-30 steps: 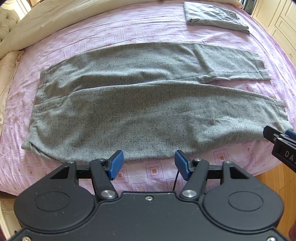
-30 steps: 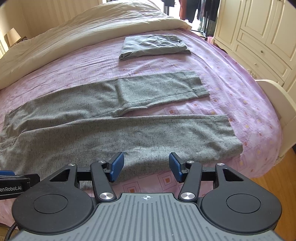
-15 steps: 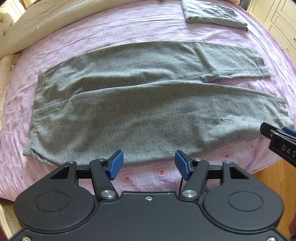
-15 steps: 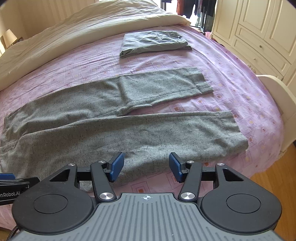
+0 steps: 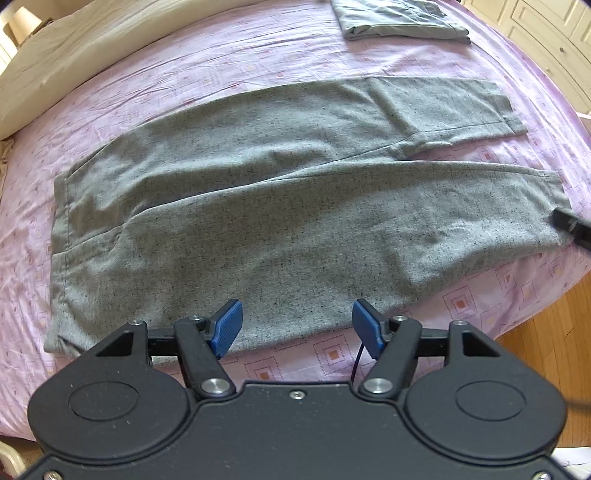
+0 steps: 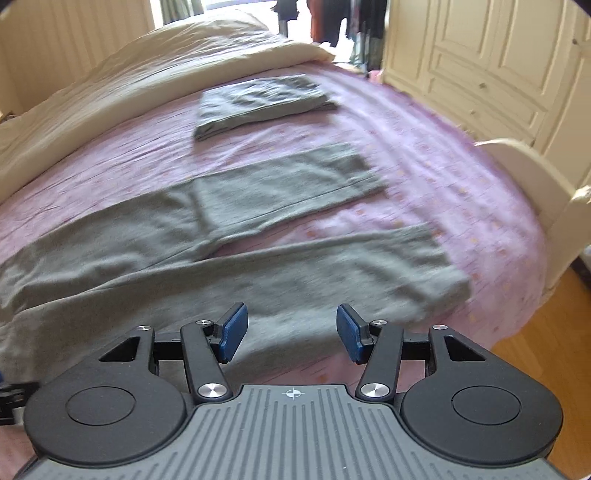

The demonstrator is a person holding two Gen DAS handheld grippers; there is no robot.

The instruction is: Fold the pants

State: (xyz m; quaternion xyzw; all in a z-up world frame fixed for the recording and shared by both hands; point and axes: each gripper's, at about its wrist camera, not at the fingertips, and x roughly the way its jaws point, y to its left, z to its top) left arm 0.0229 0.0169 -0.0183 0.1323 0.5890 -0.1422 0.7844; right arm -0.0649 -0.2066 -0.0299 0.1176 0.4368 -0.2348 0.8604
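- Here, in the left wrist view, the left gripper point(image 5: 297, 328) has its two blue pads point(image 5: 226, 328) wide apart. It holds nothing.
- The pads sit over the near edge of the pants point(image 5: 280, 206). I cannot tell if they touch the cloth.
- The pants are gray and lie flat on the pink sheet point(image 5: 207, 62). The waist is on the left and the two legs reach to the right.
- The far leg and the near leg split apart near the right end, and pink sheet shows between them.
- A black bit of the right gripper point(image 5: 570, 227) pokes in at the right edge, close to the end of the near leg. It is blurry.
- A folded gray cloth point(image 5: 402, 18) lies at the far end of the bed, well apart from the pants.
- A cream blanket point(image 5: 66, 48) lies at the far left. Wood floor point(image 5: 546, 332) shows at the right.
- I can read no words in this view.
- Next, in the right wrist view, the picture is blurry.
- The right gripper point(image 6: 291, 332) is wide open too, with nothing between its blue pads point(image 6: 232, 332).
- The pads sit over the near leg of the pants point(image 6: 258, 280). The leg ends are to the right.
- The folded cloth point(image 6: 258, 103) lies farther up the bed, past the far leg.
- The cream blanket point(image 6: 147, 77) is behind it, on the left.
- A cream wardrobe point(image 6: 491, 74) stands at the right, and a cream bed end point(image 6: 535, 184) curves in front of it.
- A small cross mark point(image 6: 293, 394) is on the gray gripper body. I can read no words.
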